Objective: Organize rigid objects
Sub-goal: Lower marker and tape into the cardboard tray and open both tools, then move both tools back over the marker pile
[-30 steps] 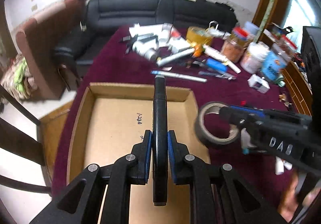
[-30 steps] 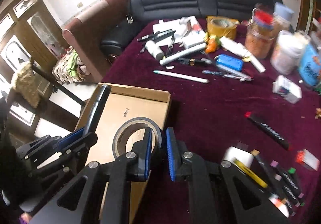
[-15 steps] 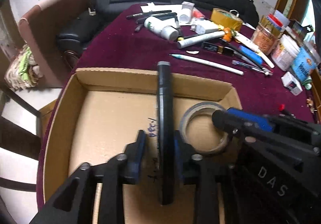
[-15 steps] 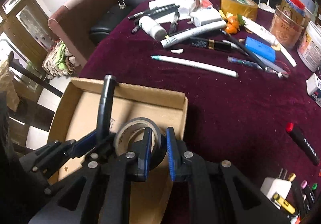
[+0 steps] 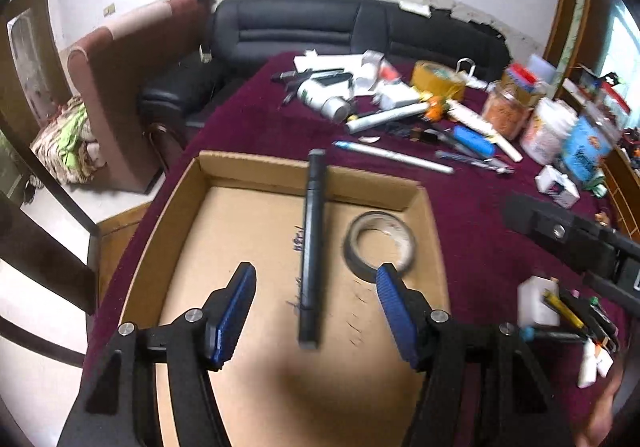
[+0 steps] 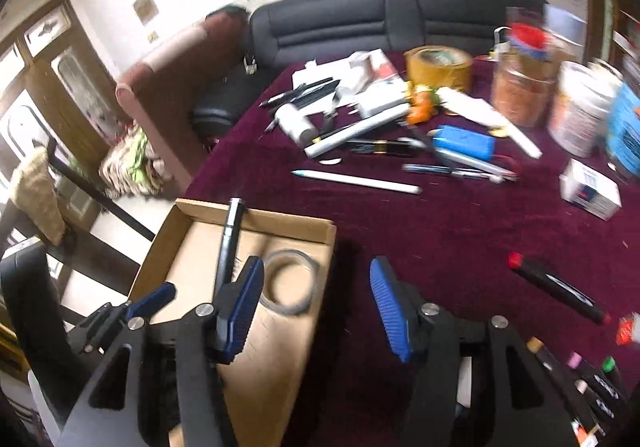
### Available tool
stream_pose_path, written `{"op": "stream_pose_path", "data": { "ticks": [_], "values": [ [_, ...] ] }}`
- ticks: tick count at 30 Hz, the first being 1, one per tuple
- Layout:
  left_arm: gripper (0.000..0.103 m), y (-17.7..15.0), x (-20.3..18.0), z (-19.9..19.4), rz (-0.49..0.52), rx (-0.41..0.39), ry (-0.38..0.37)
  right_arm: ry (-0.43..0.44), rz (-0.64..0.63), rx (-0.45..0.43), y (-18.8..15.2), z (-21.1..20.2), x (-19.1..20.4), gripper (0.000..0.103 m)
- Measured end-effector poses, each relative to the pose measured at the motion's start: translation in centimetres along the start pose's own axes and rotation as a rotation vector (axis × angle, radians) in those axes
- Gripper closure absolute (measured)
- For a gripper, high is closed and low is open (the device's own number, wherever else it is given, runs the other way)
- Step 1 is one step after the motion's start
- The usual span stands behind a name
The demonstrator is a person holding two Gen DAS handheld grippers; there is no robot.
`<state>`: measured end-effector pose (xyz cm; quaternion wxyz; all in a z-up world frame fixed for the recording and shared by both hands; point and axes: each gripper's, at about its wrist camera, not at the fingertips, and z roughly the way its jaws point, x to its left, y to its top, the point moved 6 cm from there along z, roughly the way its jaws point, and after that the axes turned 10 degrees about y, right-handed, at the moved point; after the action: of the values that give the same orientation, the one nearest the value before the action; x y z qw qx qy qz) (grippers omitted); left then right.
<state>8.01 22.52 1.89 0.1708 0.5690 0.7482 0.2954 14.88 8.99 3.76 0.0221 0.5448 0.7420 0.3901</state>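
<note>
A black marker (image 5: 313, 247) and a roll of tape (image 5: 380, 243) lie side by side in the cardboard box (image 5: 180, 215) on the maroon tablecloth (image 6: 440, 231). The left gripper (image 5: 316, 311) and right gripper (image 6: 316, 307), jaws just opened, hold nothing.

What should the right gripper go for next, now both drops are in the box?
Probably swing the open right gripper toward the red-capped marker on the cloth. The black marker and tape roll already lie in the cardboard box, both sets of jaws just opened.
</note>
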Motion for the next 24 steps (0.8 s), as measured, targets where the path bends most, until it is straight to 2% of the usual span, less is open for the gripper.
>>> {"op": "stream_pose_path", "data": {
  "ticks": [2,4,8,12,19,21,24],
  "values": [
    [0.026,-0.3,-0.5,-1.5,-0.001,-0.013,-0.02,-0.015,0.024,-0.028,-0.9,-2.3,-1.7,0.046],
    [0.024,-0.7,-1.3,-3.2,0.0,-0.03,-0.035,-0.038,0.049,-0.055,-2.1,-4.4,-3.7,0.044],
    [0.024,-1.9,-3.6,-5.6,0.063,-0.041,-0.047,-0.085,0.12,-0.082,-5.7,-8.0,-8.2,0.043],
    [0.024,-4.1,-6.5,-7.9,0.106,-0.024,-0.125,-0.078,0.217,-0.117,-9.4,-11.7,-12.3,0.043],
    [0.024,-9.3,-11.6,-10.3,0.088,0.024,-0.273,-0.093,0.393,-0.251,-13.6,-19.4,-19.6,0.043],
    [0.024,-10.6,-13.0,-10.1,0.096,0.044,-0.275,-0.096,0.417,-0.27,-14.4,-20.5,-20.7,0.042],
    [0.024,-12.1,-14.6,-9.7,0.129,0.089,-0.27,-0.118,0.426,-0.254,-15.2,-21.0,-21.6,0.042]
  ]
}}
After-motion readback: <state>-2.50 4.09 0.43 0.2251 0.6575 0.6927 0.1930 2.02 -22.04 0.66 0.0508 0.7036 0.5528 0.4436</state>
